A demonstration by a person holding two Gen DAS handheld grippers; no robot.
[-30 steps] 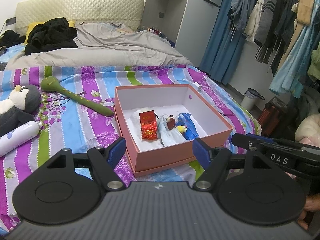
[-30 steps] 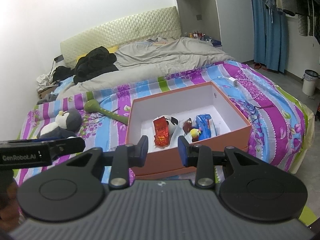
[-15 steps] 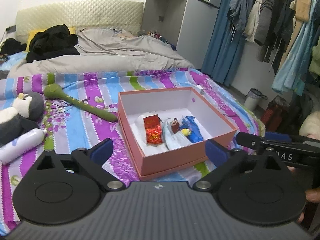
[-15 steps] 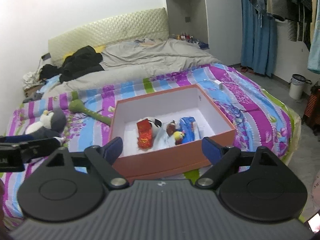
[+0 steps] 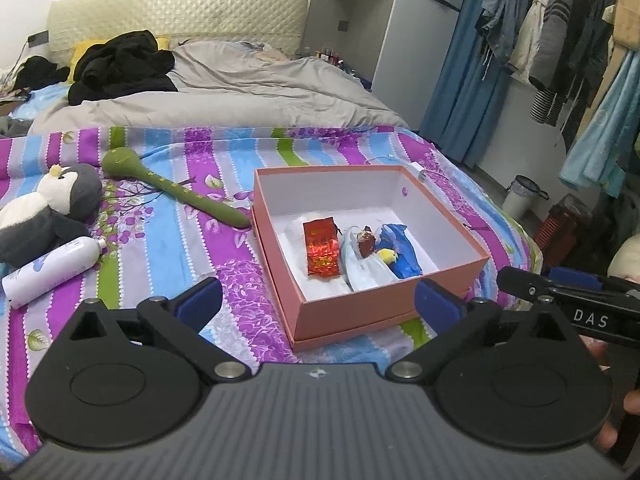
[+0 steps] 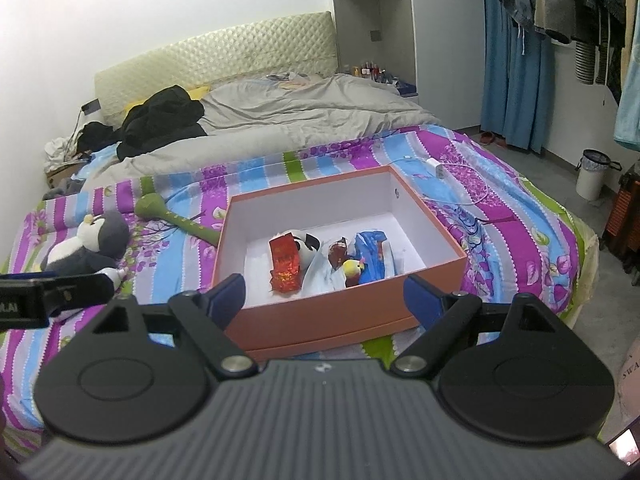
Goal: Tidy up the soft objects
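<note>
An orange box (image 5: 360, 312) lies open on the striped bedspread. Inside it are a red foil packet (image 5: 320, 250), a pale blue cloth (image 5: 362, 270), a blue packet (image 5: 400, 252) and a small yellow toy (image 5: 386, 255). A penguin plush (image 5: 48, 212) and a long green soft toy (image 5: 176, 190) lie left of the box. My left gripper (image 5: 318, 302) hangs open before the box's near wall, nothing between its fingers. My right gripper (image 6: 324, 298) is also open and empty, facing the same box (image 6: 340, 320), where a panda plush (image 6: 306, 246) shows behind the red packet (image 6: 285, 266).
A white spray bottle (image 5: 52, 266) lies beside the penguin. Grey duvet (image 5: 240, 96) and black clothes (image 5: 120, 64) cover the far half of the bed. A charger cable (image 6: 440, 170) trails behind the box. Hanging clothes (image 5: 560, 40) and a small bin (image 6: 592, 174) stand at the right.
Both grippers opened wide, the right one from nearly shut. Neither took hold of anything, and the box and its contents kept their places.
</note>
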